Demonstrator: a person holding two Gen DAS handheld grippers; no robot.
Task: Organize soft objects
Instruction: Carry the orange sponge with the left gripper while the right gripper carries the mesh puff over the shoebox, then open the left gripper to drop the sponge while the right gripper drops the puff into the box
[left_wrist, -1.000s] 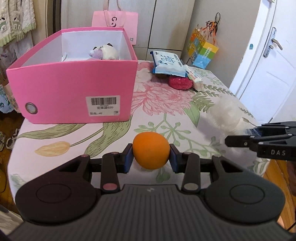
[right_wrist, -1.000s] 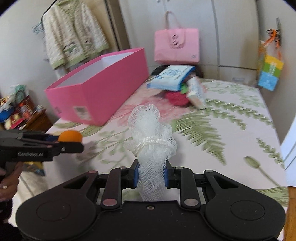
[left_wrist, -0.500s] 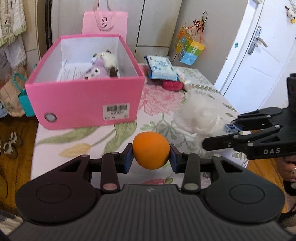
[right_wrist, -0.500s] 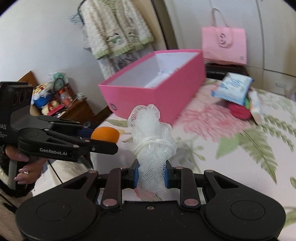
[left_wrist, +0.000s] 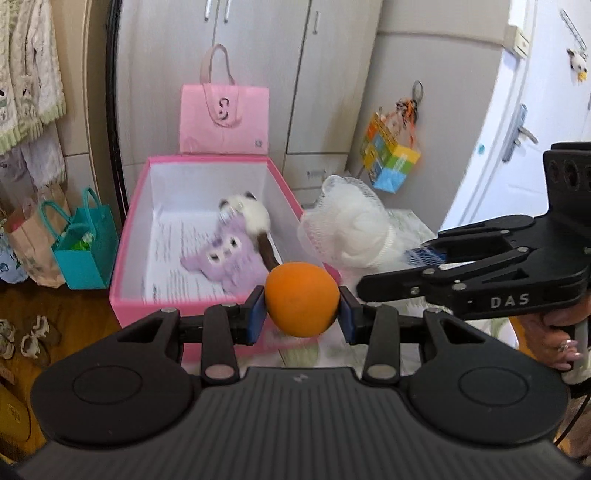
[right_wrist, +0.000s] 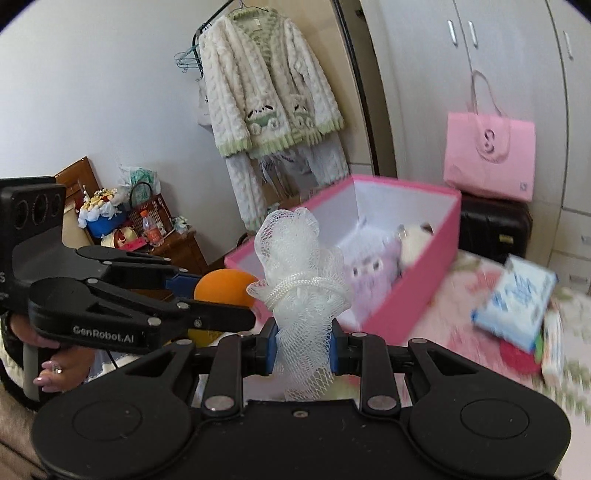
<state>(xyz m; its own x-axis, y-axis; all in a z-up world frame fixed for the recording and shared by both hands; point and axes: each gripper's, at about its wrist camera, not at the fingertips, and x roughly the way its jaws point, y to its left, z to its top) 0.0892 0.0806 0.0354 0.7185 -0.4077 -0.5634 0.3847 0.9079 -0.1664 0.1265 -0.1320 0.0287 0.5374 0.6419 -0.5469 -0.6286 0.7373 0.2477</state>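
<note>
My left gripper (left_wrist: 302, 310) clamped one orange ball (left_wrist: 302, 300); my right gripper (right_wrist: 303, 345) pinched one white mesh puff (right_wrist: 300, 273). Both hung at the near edge of one pink box (left_wrist: 123, 243) holding two plush toys (left_wrist: 225, 258). Half a second before, the box had sat farther off; now I looked down into it.

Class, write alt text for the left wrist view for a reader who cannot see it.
The left gripper grips an orange ball near an open pink box holding a purple plush. Beside it, the right gripper holds a white mesh pouf.
</note>
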